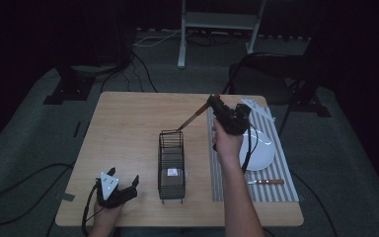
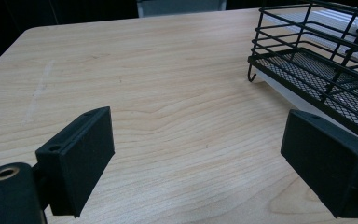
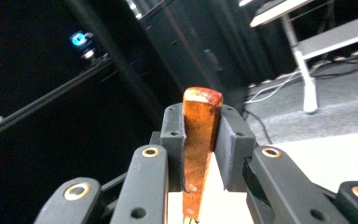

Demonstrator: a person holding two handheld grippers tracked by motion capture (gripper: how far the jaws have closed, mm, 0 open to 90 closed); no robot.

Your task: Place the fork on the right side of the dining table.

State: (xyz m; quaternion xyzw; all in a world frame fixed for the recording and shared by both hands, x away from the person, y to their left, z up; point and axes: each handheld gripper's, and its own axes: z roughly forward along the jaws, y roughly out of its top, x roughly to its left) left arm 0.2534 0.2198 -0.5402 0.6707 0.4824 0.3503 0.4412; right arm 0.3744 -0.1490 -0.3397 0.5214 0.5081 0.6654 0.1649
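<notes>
A dim room with a light wooden worktop (image 1: 128, 128) seen from above. The right hand-held gripper (image 1: 216, 104) is raised above the far middle of the worktop, its jaws pinching the reddish-brown wooden handle of a utensil (image 1: 193, 118); the utensil slants down and to the left, its lower end at the far rim of a black wire basket (image 1: 171, 165). In the right gripper view the wooden handle (image 3: 200, 135) stands upright, clamped tightly between the two black pads. The basket sits in the middle of the worktop, running from near to far, with a small labelled item lying inside. To its right lies a striped grey mat (image 1: 271, 187) carrying a white bowl (image 1: 259, 148) and, nearer, a knife (image 1: 266, 182) with a wooden handle. The left hand-held gripper (image 1: 126, 185) rests at the near left of the worktop, jaws spread wide with nothing between them, just left of the basket.
</notes>
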